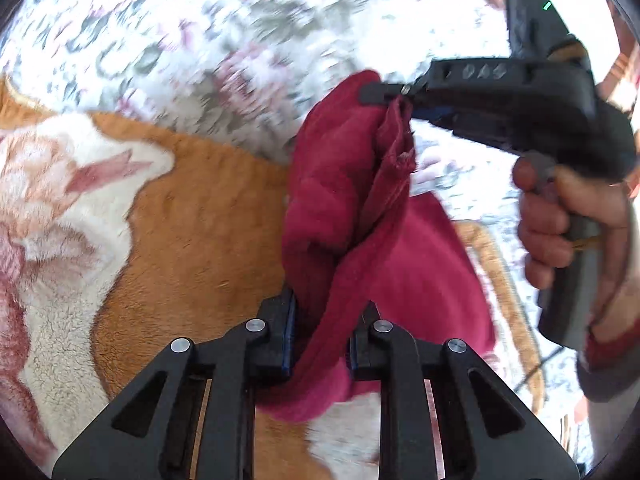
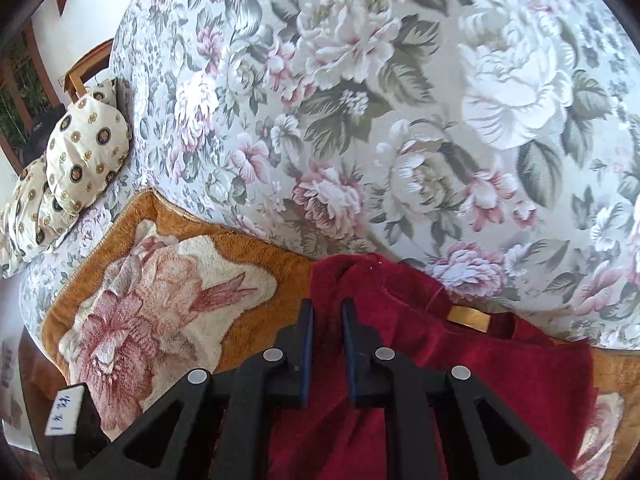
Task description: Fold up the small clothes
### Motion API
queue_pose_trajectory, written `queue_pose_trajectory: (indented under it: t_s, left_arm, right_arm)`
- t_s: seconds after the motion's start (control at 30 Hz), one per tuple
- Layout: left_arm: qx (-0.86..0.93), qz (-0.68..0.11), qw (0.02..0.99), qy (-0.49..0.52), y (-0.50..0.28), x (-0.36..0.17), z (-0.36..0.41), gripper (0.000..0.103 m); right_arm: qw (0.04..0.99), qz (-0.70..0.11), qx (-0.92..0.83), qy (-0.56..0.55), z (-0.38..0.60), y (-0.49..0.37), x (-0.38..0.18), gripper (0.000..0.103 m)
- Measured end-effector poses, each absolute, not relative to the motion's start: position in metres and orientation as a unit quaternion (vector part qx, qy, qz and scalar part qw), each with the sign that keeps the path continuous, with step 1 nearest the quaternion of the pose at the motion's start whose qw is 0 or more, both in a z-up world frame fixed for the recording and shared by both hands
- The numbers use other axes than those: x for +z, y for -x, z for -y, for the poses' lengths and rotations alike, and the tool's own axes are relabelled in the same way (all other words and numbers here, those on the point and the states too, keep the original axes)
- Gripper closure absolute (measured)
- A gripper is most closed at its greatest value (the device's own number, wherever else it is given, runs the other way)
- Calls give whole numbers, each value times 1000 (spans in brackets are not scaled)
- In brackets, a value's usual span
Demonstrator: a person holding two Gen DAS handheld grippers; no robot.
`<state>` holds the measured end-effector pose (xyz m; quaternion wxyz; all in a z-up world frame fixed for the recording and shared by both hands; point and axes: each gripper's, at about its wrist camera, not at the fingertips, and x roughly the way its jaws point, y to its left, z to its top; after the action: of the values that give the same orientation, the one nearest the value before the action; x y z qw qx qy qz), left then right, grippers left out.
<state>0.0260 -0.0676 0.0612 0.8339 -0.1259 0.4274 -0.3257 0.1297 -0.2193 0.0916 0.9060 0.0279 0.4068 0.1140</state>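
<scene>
A small dark red fleece garment (image 1: 344,200) hangs bunched between my two grippers above an orange floral blanket (image 1: 200,208). My left gripper (image 1: 328,308) is shut on its lower fold. My right gripper (image 1: 394,100), seen from the side in the left wrist view, is shut on an upper edge of the garment and holds it up. In the right wrist view the garment (image 2: 460,360) drapes under and past my right gripper (image 2: 327,308), with cloth between the fingers, and a tan label (image 2: 468,314) shows near its neck.
A floral-covered sofa back (image 2: 360,100) rises behind the orange blanket (image 2: 180,300). Two patterned cushions (image 2: 80,152) lie at the far left by a wooden chair frame (image 2: 84,68). A dark block with a white label (image 2: 66,410) sits at the lower left.
</scene>
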Motion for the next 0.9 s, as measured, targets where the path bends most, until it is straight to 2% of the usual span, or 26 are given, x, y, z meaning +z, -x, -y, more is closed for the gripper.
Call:
queue_pose_trajectory:
  t_s: [0.17,0.37,0.5,0.63,0.7,0.77,0.83,0.87,0.9]
  left_arm:
    - [-394,-415,816,83,3,96,135,85]
    - [-448,-431,782,42,18,92,229,85]
    - [-457,-455,764,12,23,69,273,85]
    - [-456,-477,751,-21,31,46,295,86]
    - [-456,-463,759,-51,38,52,294,86]
    - [-466,-452,758,-61,44,67,281,85]
    - [-471,-440,762,-60,49,81,256,82]
    - [-467,-432,769,-63,49,88,241,75]
    - [-457,-425,779,-64,50,90,225,63]
  right_arm:
    - [918,-382,90,-48,283,-99,121,91]
    - [925,-373,29,-63,363,-68,121,91]
    - [917,-390,-12,-85,416,-56,94,91]
    - [898,-421,-50,-119,448,-60,43,91]
    - [891,-421,-59,-161,459,-64,22,89]
    - [888,-412,-65,-193,467,-60,17,82]
    - [894,-391,-67,-208,470,-46,27,76]
    - [896,-385,-63,-210,469,-37,34,74]
    - [899,-380,-53,-211,468,-25,42,73]
